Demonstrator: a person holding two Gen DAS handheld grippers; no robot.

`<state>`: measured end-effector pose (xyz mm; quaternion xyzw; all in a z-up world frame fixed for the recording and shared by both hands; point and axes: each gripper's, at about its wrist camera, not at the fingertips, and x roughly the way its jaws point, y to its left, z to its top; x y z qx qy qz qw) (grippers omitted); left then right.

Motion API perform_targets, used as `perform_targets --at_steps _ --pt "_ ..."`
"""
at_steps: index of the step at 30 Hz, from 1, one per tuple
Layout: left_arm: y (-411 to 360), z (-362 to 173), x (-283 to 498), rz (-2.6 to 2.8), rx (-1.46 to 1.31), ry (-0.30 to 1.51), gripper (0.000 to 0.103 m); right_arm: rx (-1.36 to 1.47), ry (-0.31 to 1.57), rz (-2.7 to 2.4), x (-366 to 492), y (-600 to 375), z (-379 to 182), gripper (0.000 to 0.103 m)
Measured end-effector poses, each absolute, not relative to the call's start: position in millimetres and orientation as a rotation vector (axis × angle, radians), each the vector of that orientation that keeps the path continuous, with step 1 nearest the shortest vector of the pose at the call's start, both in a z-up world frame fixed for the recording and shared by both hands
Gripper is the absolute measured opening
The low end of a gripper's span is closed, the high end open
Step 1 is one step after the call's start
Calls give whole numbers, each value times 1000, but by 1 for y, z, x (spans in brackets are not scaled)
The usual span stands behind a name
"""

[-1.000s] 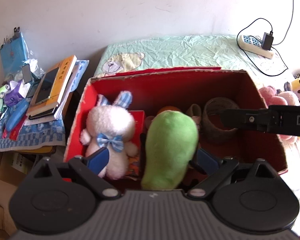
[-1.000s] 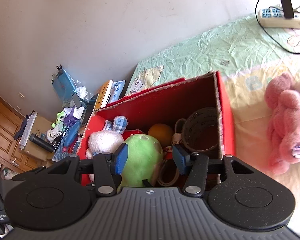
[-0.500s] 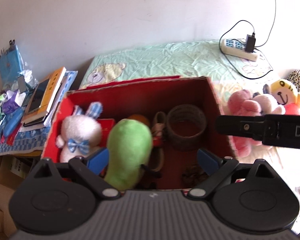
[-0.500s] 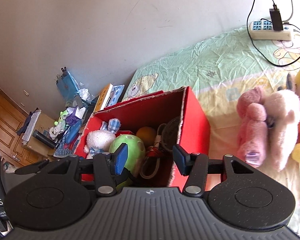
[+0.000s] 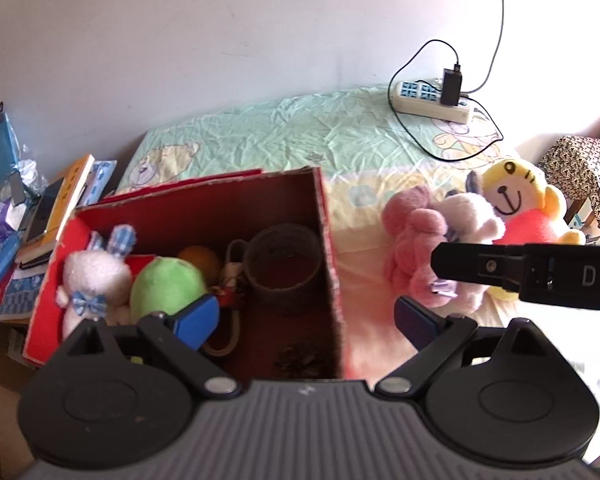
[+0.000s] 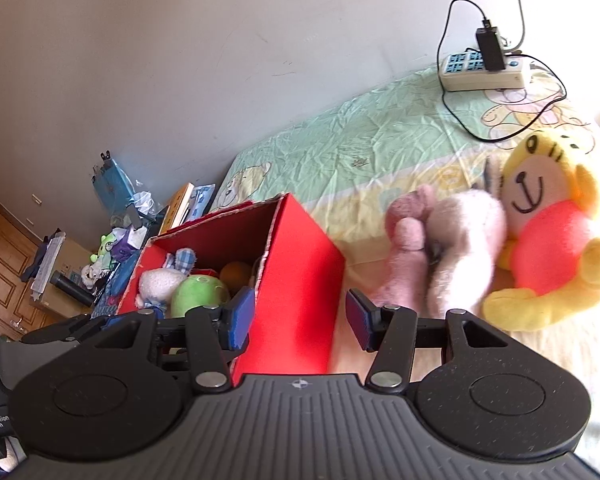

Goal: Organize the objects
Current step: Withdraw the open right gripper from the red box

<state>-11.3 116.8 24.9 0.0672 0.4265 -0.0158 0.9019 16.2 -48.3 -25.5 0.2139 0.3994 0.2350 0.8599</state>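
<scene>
Across the lower half of the left wrist view, we held the left gripper (image 5: pixel 308 318) with its jaws spread wide and nothing between them; its blue fingertips (image 5: pixel 198 320) sat over the red box (image 5: pixel 327 248) at centre frame. We noted the following contents in the box: a white rabbit plush (image 5: pixel 92 280) at the left, a green plush (image 5: pixel 166 286) touching it, an orange ball (image 5: pixel 200 258) behind, and a round woven basket (image 5: pixel 286 266) against the right wall. Right of the box, on the bedsheet (image 5: pixel 300 136), lay a pink plush (image 5: pixel 414 248), a pale plush (image 5: pixel 470 220) and a yellow bear plush (image 5: pixel 528 208), all pressed together. We saw a black bar of the other device crossing the right edge of that view, in front of these plush toys

At the bottom of the right wrist view, we held the right gripper (image 6: pixel 298 322) likewise spread and empty, with the box's outer red wall directly ahead and the three plush toys in the right half of the frame. A power strip (image 6: pixel 484 74) with a plugged charger rested on the sheet at upper right. Books and clutter occupied the left edge
</scene>
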Motion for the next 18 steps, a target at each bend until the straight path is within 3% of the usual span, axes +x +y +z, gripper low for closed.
perform_targets --at_steps 18 --pt "31 4 1 -102 192 946 100 488 848 423 18 -130 -41 55"
